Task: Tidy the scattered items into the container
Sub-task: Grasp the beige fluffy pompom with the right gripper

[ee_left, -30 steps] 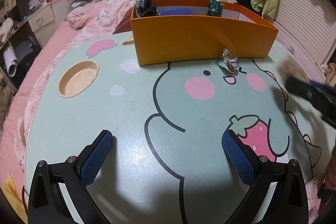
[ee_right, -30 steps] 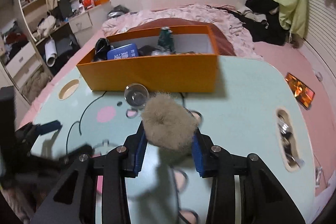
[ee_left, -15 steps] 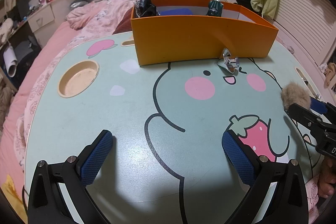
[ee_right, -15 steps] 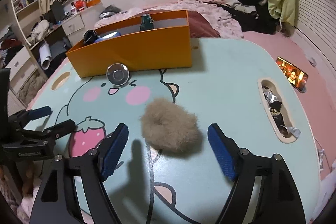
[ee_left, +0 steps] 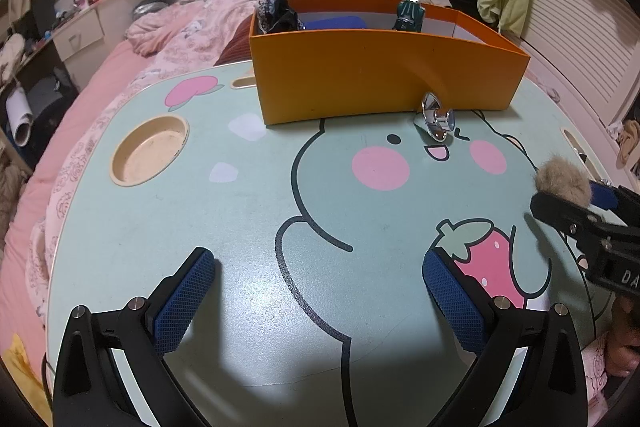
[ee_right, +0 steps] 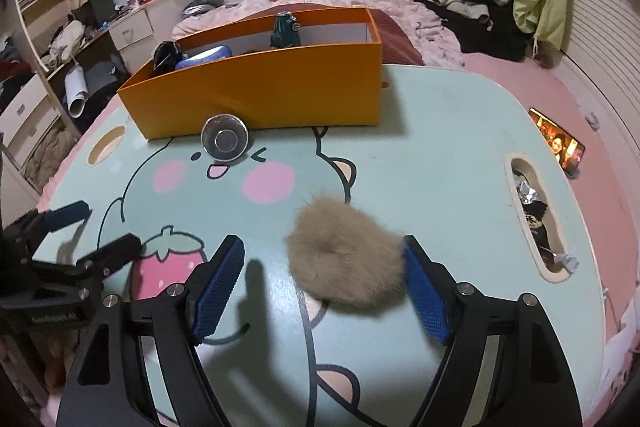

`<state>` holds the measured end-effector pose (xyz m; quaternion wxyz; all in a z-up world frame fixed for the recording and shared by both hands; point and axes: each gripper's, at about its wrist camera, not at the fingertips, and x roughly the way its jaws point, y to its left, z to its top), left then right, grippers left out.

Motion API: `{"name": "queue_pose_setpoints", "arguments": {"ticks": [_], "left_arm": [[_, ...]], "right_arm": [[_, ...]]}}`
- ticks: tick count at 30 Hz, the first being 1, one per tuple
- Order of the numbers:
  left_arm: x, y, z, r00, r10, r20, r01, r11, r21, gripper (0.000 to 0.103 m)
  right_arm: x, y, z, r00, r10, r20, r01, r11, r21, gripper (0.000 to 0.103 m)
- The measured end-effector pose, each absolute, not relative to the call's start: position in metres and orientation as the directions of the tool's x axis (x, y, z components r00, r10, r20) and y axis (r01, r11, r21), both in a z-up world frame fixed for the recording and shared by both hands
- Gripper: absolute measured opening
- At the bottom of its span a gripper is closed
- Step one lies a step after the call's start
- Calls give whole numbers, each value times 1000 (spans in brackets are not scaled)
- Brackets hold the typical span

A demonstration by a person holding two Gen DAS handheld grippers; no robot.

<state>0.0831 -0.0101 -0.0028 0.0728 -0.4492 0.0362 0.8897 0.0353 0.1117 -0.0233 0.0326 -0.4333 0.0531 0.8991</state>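
Scrunchie (ee_right: 344,259), fluffy tan ring, lies flat on smooth printed table (ee_right: 440,131), between our right gripper (ee_right: 324,287) pads, jaws spread wide, right pad touching fur. Our left gripper (ee_left: 318,295) open, empty. Rigid orange box (ee_right: 280,95) beyond; shiny round metal knob (ee_right: 225,143) just before it.

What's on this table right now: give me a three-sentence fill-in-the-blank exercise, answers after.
1. The fluffy scrunchie lies between the open fingers of the ____ gripper.
2. The box on the table is ____ in colour.
3. The shiny metal knob lies in ____ of the box.

Answers: right; orange; front
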Motion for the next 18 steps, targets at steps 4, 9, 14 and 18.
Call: {"name": "queue_pose_setpoints", "arguments": {"ticks": [4,9,14,18], "left_arm": [[83,-10,-3,-586,96,-805,-162,-987,0,103],[83,-9,-2,-585,98,-805,-164,-986,0,103],[80,-9,-1,-580,96,-809,-168,-986,4,103],[75,2,3,-551,100,-828,-190,-982,8,103]], "right_arm": [[31,112,-21,-630,16,-776,-111,-991,69,78],[42,94,-23,-653,21,-757,-35,-999,3,39],[66,89,-21,-705,-27,-708,16,-1000,23,39],[69,111,-21,-717,-67,-694,-26,-992,123,39]]}}
